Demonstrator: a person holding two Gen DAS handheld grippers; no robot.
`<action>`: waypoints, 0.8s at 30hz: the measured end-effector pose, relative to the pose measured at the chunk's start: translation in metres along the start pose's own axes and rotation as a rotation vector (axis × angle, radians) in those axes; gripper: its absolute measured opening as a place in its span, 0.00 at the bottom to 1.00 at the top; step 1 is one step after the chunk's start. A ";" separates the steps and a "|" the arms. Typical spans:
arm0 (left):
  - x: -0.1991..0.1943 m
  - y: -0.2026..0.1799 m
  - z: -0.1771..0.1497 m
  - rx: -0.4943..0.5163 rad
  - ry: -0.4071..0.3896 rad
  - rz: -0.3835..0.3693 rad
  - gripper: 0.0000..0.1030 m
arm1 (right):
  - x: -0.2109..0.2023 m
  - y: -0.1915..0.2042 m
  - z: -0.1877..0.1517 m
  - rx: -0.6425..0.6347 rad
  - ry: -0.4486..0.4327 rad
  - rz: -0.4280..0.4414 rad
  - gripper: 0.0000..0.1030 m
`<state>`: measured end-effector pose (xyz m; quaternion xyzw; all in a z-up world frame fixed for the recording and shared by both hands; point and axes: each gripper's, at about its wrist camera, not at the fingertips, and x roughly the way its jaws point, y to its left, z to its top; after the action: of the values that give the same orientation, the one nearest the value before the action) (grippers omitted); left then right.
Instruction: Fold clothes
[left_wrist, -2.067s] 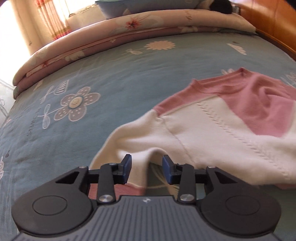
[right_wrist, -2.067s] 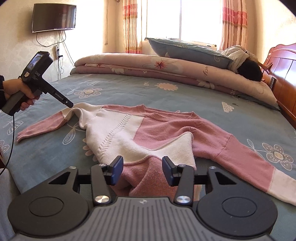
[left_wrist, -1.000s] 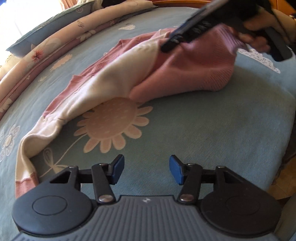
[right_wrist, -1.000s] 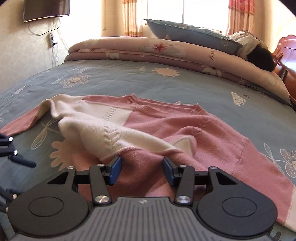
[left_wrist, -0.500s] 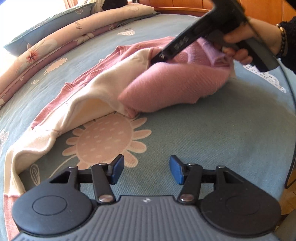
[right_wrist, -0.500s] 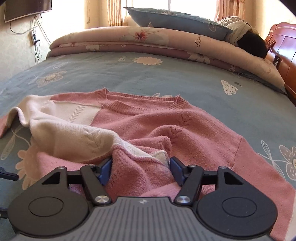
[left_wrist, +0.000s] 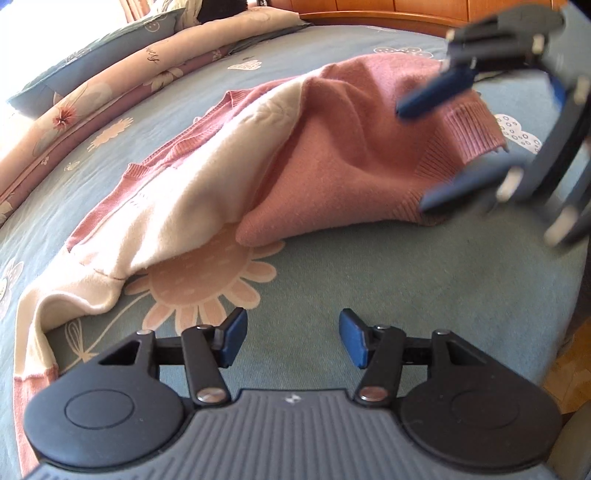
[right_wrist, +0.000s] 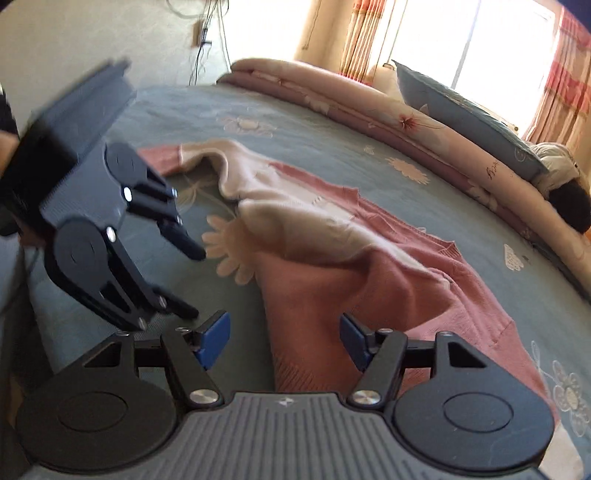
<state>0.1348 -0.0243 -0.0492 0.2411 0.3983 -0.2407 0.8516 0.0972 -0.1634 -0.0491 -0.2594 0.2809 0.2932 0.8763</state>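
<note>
Bedspread (left_wrist: 424, 280), blue-grey with pale flowers, fills both my views and is my landmark. Along its far edge lie a rolled floral quilt (right_wrist: 369, 107) and a blue pillow (right_wrist: 461, 110), with a dark-haired person's head (right_wrist: 570, 206) at that end. Curtains (right_wrist: 369, 40) hang beyond. On the middle of the bedspread sprawls the pink-and-cream sweater (left_wrist: 332, 158), its hem bunched and doubled over. My right gripper (right_wrist: 284, 341) hovers at that pink hem, jaws spread, cloth lying between them without being pinched. My left gripper (left_wrist: 291, 338) stands about half open over bare bedspread, holding nothing, just short of the sweater's cream sleeve (left_wrist: 62, 302).
</note>
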 end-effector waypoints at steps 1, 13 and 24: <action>-0.002 0.000 -0.001 -0.001 -0.001 0.001 0.55 | 0.011 0.007 -0.002 -0.030 0.020 -0.038 0.67; -0.023 0.009 -0.023 -0.034 -0.007 0.013 0.55 | 0.021 0.005 0.024 -0.057 0.076 -0.053 0.11; -0.036 0.017 -0.039 -0.099 -0.043 -0.024 0.55 | -0.061 -0.025 0.077 0.210 -0.107 0.283 0.11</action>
<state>0.1022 0.0202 -0.0391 0.1887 0.3942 -0.2359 0.8680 0.0991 -0.1555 0.0524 -0.1082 0.2969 0.3960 0.8622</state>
